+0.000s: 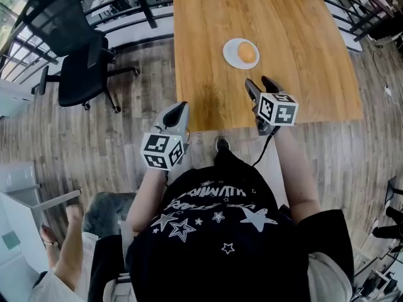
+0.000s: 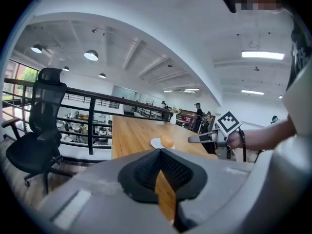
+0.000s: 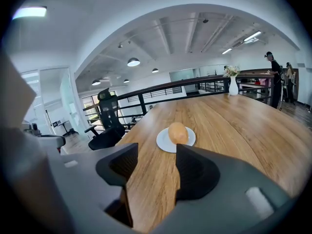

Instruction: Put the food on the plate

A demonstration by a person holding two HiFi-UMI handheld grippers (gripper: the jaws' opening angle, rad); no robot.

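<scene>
One round orange bun (image 1: 247, 53) sits on a small white plate (image 1: 229, 51) atop a long wooden table (image 1: 208, 24); left gripper (image 1: 179, 109) pressed together, right gripper (image 1: 260, 82) spread and empty nearby.

Where your three cameras look
Your head camera looks steeply down on the table (image 1: 296, 24); the cameras riding your left gripper (image 1: 182, 106) and right gripper (image 1: 259, 80) sit low by its near end, and all share the plate (image 1: 229, 54).
</scene>
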